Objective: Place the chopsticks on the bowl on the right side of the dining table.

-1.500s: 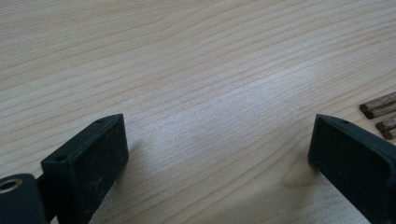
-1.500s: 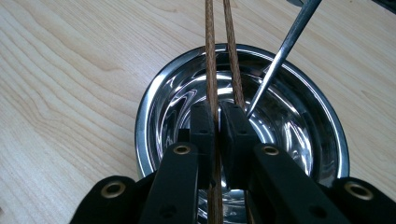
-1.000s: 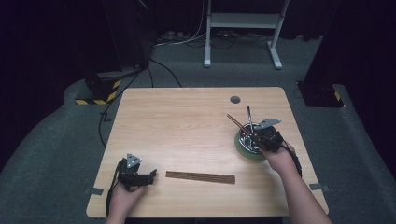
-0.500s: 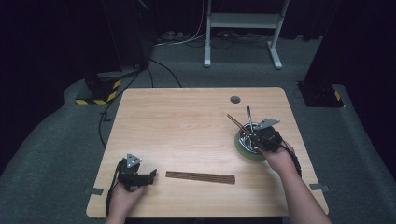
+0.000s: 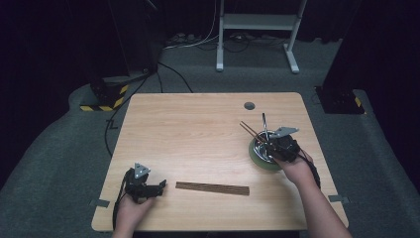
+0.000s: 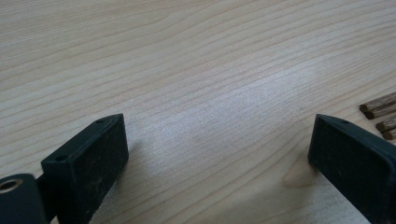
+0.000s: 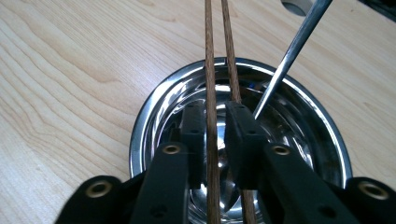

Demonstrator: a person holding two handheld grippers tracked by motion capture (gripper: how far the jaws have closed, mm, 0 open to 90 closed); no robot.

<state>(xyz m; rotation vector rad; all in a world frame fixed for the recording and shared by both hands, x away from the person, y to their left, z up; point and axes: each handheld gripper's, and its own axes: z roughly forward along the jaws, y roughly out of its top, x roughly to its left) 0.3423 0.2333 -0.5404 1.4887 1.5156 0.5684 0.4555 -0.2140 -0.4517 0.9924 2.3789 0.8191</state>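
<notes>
Right gripper (image 7: 215, 126): over the steel bowl (image 7: 154, 107) nr the table's right edge; jaws nearly together w/ one brown chopstick (image 7: 211, 70) running up btwn them. Looks clamped on it, tho pad contact can't be fully confirmed.
2nd chopstick (image 7: 229, 56): just beside the 1st, lies past the right jaw, not btwn the pads; lower end sits in the bowl.
Metal utensil (image 7: 289, 51): thin shiny handle leaning out of the bowl toward the far edge, near the right jaw.
Bowl, high view (image 5: 258, 154): rests on a green base, right hand (image 5: 296, 171) behind it; sticks poke out toward the table's far side.
Left gripper (image 5: 159, 185): nr the front-left corner, jaws wide apart, holding nothing, resting low on the wood (image 6: 196, 70).
Loose chopsticks (image 5: 212, 188): brown bundle flat along the front edge, just right of the left gripper; tips visible in left gripper view (image 6: 380, 114).
Table (image 5: 198, 124): otherwise bare; small round hole nr the far-right corner.
Step, prob.: placing or pulling a chopstick at the bowl.
Risk 1: grip is on a thin round stick w/ narrow pads, so it could swivel or slip if tilted.
Risk 2: moving the held stick may drag its neighbour or knock the metal utensil, which is close.
Risk 3: sideways push on the rim could tip or slide the bowl toward the right edge.
</notes>
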